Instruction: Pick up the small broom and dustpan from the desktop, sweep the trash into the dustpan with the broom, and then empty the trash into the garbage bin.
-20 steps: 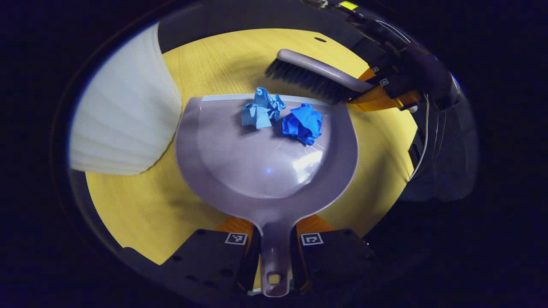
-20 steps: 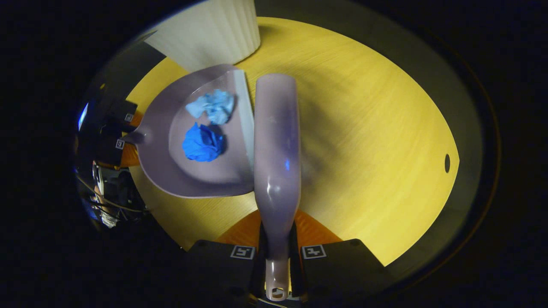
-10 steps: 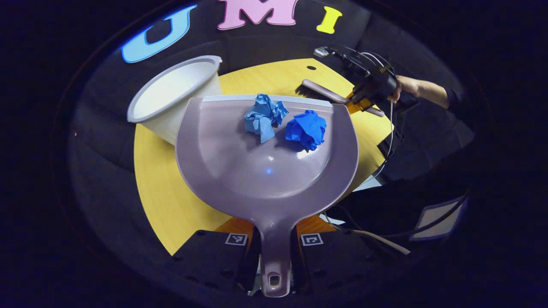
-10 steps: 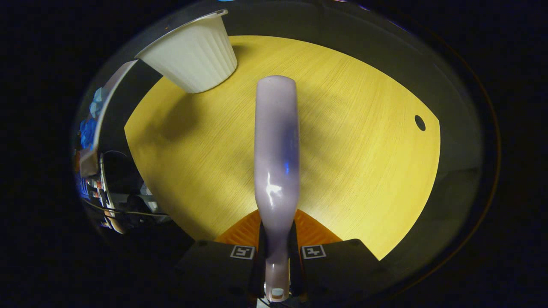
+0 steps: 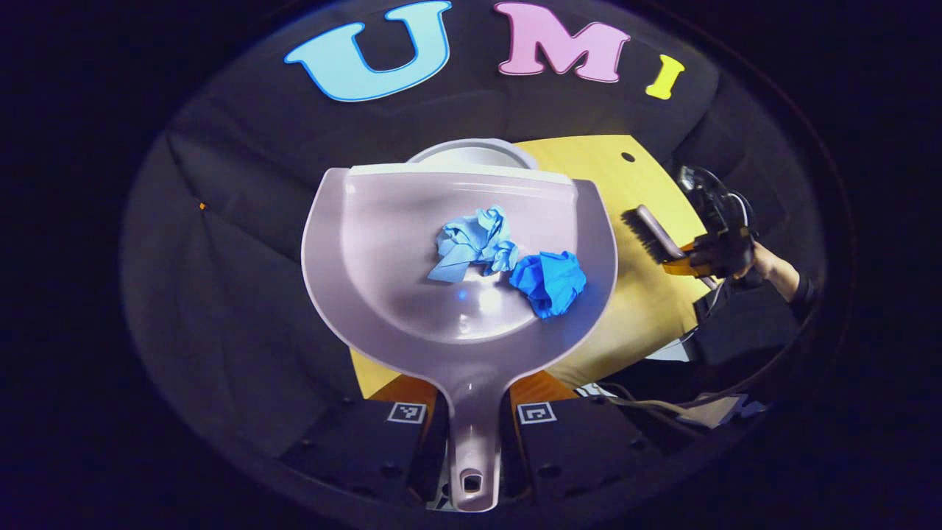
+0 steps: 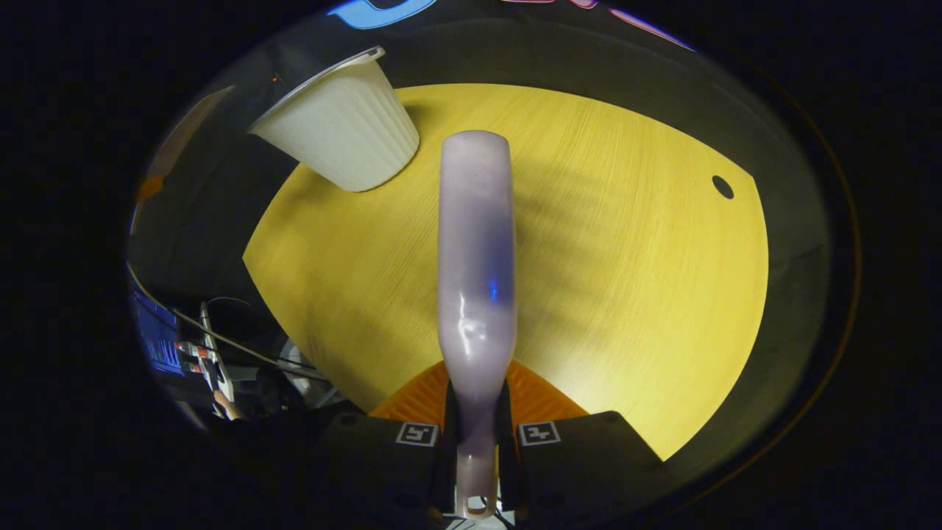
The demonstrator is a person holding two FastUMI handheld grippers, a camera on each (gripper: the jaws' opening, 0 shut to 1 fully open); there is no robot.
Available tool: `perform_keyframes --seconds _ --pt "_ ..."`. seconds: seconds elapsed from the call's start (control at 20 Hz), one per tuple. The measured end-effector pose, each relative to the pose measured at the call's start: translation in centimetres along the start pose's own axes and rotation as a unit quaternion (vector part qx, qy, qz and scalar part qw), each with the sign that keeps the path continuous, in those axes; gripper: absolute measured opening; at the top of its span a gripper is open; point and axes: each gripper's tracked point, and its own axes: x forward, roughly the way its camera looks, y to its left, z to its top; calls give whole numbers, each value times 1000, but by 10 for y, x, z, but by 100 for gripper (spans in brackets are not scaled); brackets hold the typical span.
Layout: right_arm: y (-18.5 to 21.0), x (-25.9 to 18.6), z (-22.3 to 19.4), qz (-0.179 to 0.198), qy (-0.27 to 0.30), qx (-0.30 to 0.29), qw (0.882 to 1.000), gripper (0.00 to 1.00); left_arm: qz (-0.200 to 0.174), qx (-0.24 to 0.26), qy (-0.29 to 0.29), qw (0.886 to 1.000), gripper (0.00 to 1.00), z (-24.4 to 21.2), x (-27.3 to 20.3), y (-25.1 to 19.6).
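While our left gripper (image 5: 471,430) pinches the stem of the grey-lilac plastic dustpan (image 5: 383,258), we hold the pan raised with its front lip reaching over the near rim of the white ribbed plastic garbage bin (image 5: 471,151). Two wads ride in the pan's bowl: a crumpled pale blue paper wad (image 5: 471,243) and, touching it on the side away from the bin, a crumpled deep blue paper wad (image 5: 548,282). Both sit back from the lip, so we judge the emptying not yet begun.

To do it well, we should carry the lip farther over the bin's mouth before tipping, then raise the stem smoothly so the wads slide forward off the lip together. A quick tilt could bounce a light wad past the far rim.

Our right gripper (image 6: 478,442) is pressed onto the handle of the small lilac broom (image 6: 477,243), held above the yellow wooden desktop (image 6: 625,258), off to the side of the bin and well apart from it. From the left gripper view, that broom (image 5: 651,235) and the hand (image 5: 739,254) gripping its tool stay clear of the bin's mouth. Nothing stands between pan and bin; cables trail beyond the desktop's edge, far from the bin.
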Motion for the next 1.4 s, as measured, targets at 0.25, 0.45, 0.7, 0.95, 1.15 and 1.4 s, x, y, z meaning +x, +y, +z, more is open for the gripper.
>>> perform_keyframes --seconds 0.25,0.45,0.7,0.95,1.15,1.4 --pt "-6 -1 3 9 8 -17 1000 25 46 52 74 995 29 98 103 -64" --pt "-3 -1 2 9 8 -15 1000 25 107 151 125 975 28 140 159 -141" --pt "0 2 0 22 8 10 1000 25 171 268 174 932 29 141 212 -277" --pt "3 1 -1 33 2 28 999 25 164 251 135 944 29 104 254 -354" --pt "10 1 2 32 -13 55 998 25 173 189 -4 967 29 78 222 -379" --pt "8 -8 15 32 -36 93 995 25 76 171 -166 968 28 44 211 -516"
